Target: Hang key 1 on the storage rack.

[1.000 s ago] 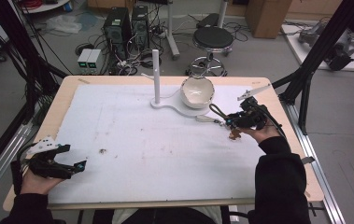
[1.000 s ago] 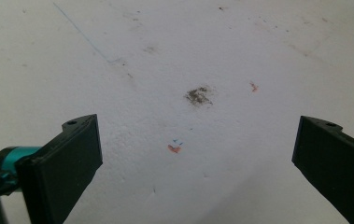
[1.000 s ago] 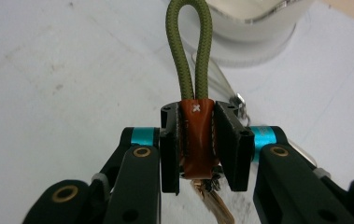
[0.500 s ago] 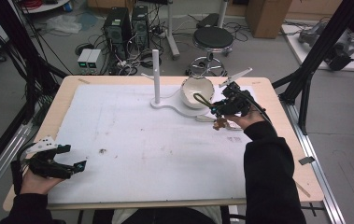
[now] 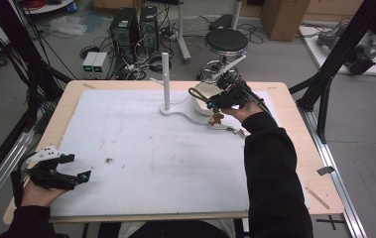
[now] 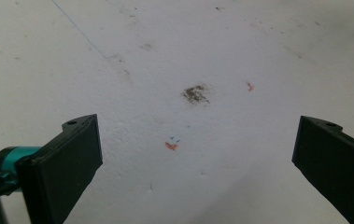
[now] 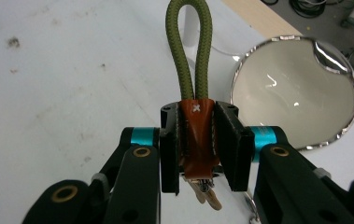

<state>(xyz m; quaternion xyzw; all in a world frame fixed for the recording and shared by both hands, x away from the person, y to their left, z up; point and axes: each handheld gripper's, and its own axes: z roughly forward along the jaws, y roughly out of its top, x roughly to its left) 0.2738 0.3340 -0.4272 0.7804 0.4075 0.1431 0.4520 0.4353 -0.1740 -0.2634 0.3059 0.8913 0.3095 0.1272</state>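
Observation:
My right gripper is shut on the brown leather wrap of a key strap. Its olive rope loop sticks out ahead of the jaws, toward the white post of a stand. Small keys dangle under the gripper. A shiny bowl sits just beside the stand's base, partly hidden by the right gripper in the high view. My left gripper rests open near the front left of the white mat, jaws wide apart with nothing between them.
A dark smudge and small orange flecks mark the mat ahead of the left gripper. The wooden table edge runs along the right. A stool and computer boxes stand on the floor beyond the table.
My right gripper has carried the key strap left and away from me, from the table's right side to just beside the bowl and post. The left gripper has stayed put.

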